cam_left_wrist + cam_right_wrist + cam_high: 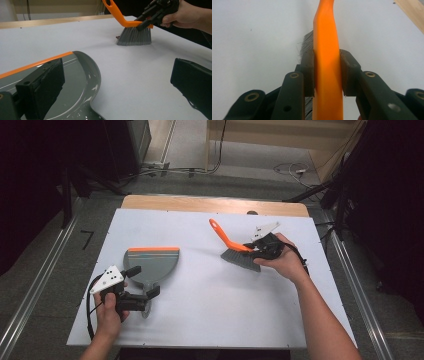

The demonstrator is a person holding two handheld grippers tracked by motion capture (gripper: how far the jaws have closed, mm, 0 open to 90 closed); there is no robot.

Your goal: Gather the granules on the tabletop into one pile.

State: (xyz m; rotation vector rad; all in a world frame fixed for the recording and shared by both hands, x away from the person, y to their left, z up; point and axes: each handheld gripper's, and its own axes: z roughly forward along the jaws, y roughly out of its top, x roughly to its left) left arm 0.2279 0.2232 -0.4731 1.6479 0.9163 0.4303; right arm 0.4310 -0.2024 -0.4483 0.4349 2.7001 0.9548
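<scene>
A grey dustpan with an orange front lip lies flat on the white table, left of centre. My left gripper is open at its near end; one jaw hangs over the pan, the other over bare table, with the pan's neck low between them, untouched. My right gripper is shut on the orange handle of a hand brush. The grey bristles rest on the table at the right, and the handle slants up and to the left. A tiny dark speck lies beside the bristles.
The wooden table edge runs along the back, with a small dark thing on it. Open white surface lies between dustpan and brush. Metal rails flank the table on the floor, and cables lie beyond.
</scene>
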